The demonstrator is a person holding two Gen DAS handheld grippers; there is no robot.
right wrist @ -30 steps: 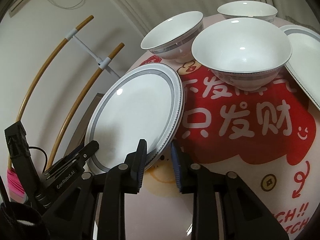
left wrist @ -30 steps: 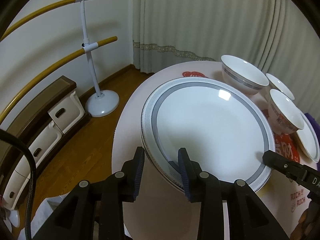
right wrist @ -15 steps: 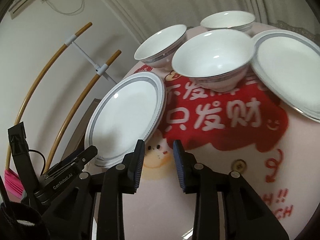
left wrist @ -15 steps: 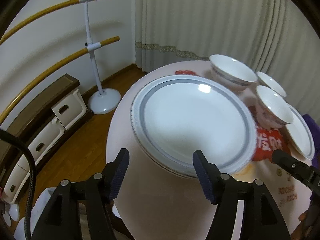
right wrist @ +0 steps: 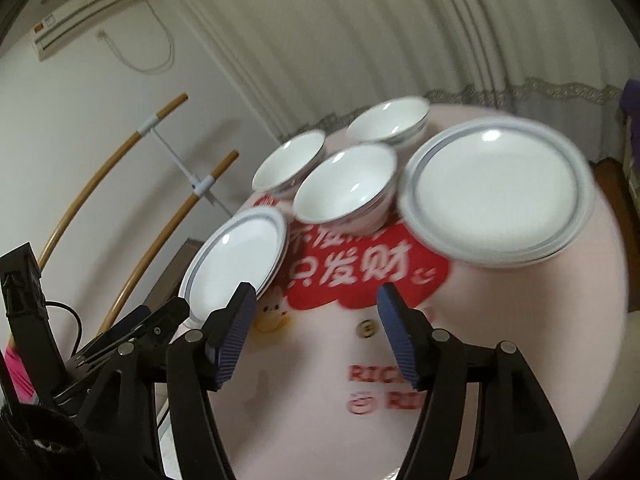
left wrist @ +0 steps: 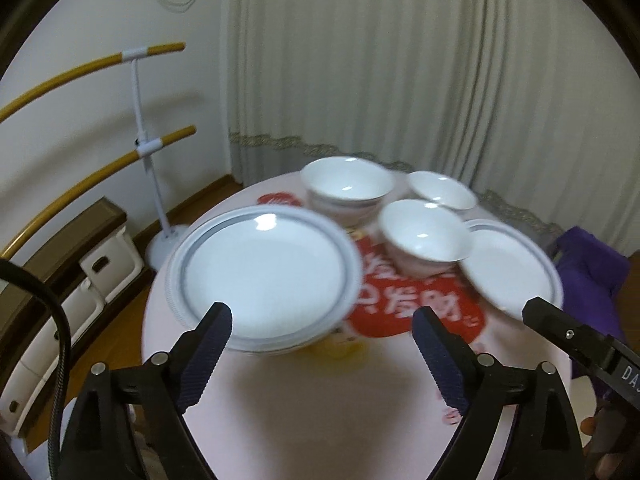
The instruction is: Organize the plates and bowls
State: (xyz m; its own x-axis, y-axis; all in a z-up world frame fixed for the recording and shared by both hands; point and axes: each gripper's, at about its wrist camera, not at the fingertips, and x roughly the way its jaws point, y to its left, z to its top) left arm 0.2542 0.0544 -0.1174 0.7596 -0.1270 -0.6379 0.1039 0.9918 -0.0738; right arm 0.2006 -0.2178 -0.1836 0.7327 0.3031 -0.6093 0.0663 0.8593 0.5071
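In the left wrist view we see the left gripper (left wrist: pixel 320 326) with its fingers (left wrist: pixel 208 354) spread wide and holding nothing; the jaws have just been opening. The stack of grey-rimmed plates (left wrist: pixel 264 274) lies on the round pink counter (left wrist: pixel 320 408) at about eleven o'clock from the gap, its near rim just behind the left fingertip and apart from it. A red mat with white characters (left wrist: pixel 404 304) sits at one o'clock. Beyond it stand three white bowls: the near bowl (left wrist: pixel 424 236) at one o'clock, the far-left bowl (left wrist: pixel 347 186) at twelve, the far-right bowl (left wrist: pixel 442 194) behind. A second plate stack (left wrist: pixel 512 266) lies at two o'clock, just behind the tip of the right gripper (left wrist: pixel 560 334).

In the right wrist view we see the right gripper (right wrist: pixel 314 334) with its fingers (right wrist: pixel 236 336) well apart and empty; these jaws have also just been opening. The stack of grey-rimmed plates (right wrist: pixel 236 260) sits at ten o'clock, its near edge just behind the left fingertip, not touching. The near bowl (right wrist: pixel 346 190) is at twelve, the second plate stack (right wrist: pixel 496 188) at two. The picture is blurred, so we cannot count the plates in either stack.
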